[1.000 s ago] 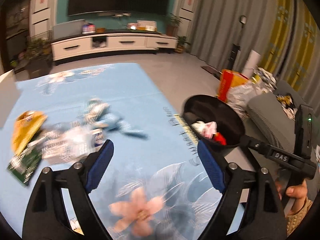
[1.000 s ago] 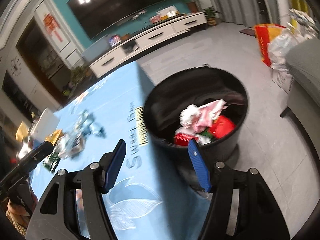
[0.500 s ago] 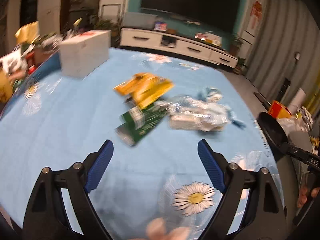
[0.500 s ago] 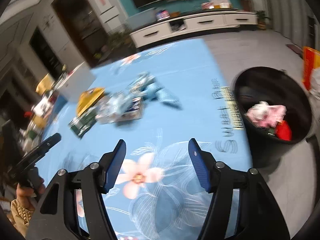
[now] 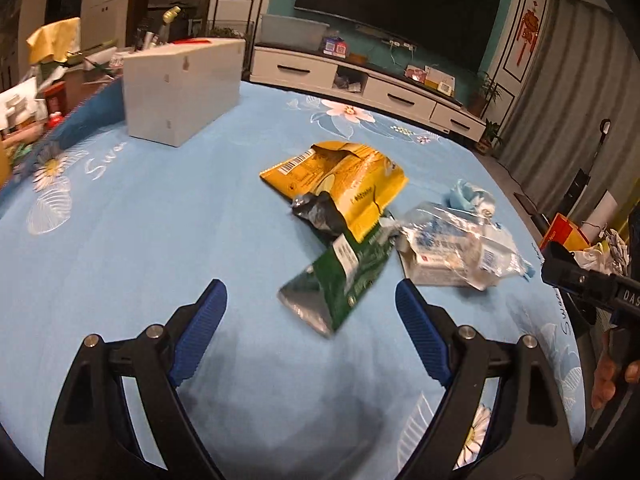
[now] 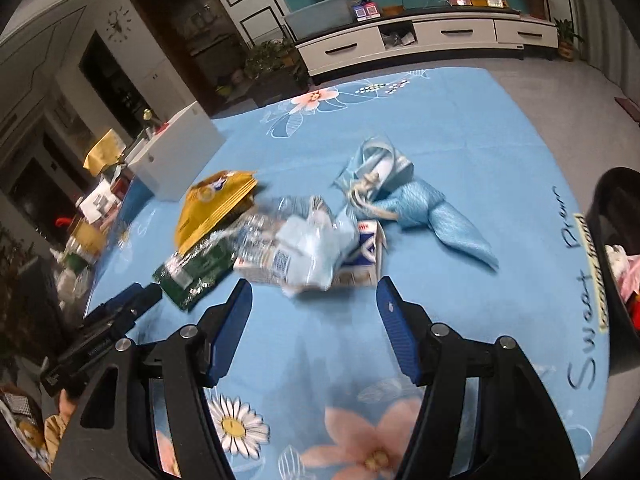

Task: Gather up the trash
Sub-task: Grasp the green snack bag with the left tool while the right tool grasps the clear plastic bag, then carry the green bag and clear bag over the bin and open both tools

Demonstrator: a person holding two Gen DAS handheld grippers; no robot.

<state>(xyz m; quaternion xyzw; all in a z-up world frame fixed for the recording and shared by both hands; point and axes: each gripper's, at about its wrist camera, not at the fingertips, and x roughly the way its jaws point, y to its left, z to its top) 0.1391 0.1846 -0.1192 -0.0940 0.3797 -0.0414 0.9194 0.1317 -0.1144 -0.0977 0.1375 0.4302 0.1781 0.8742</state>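
A heap of trash lies on the blue flowered tablecloth (image 5: 120,240): a yellow snack bag (image 5: 344,184), a green wrapper (image 5: 340,280) and a clear plastic bag over a small carton (image 5: 456,244). My left gripper (image 5: 310,304) hangs open just short of the green wrapper, empty. The right wrist view shows the same heap: the yellow bag (image 6: 212,204), the green wrapper (image 6: 196,272), the clear bag and carton (image 6: 316,248), and a crumpled light blue bag (image 6: 404,200) behind. My right gripper (image 6: 314,300) is open and empty, just before the carton.
A white box (image 5: 180,88) stands at the table's far left. The black trash bin (image 6: 618,264), with trash inside, stands off the table's right edge. Clutter lines the far left side. A TV cabinet (image 6: 420,36) stands across the floor.
Both grippers swung left, away from the black bin, and now face the trash heap on the table. Both stayed open and empty throughout.
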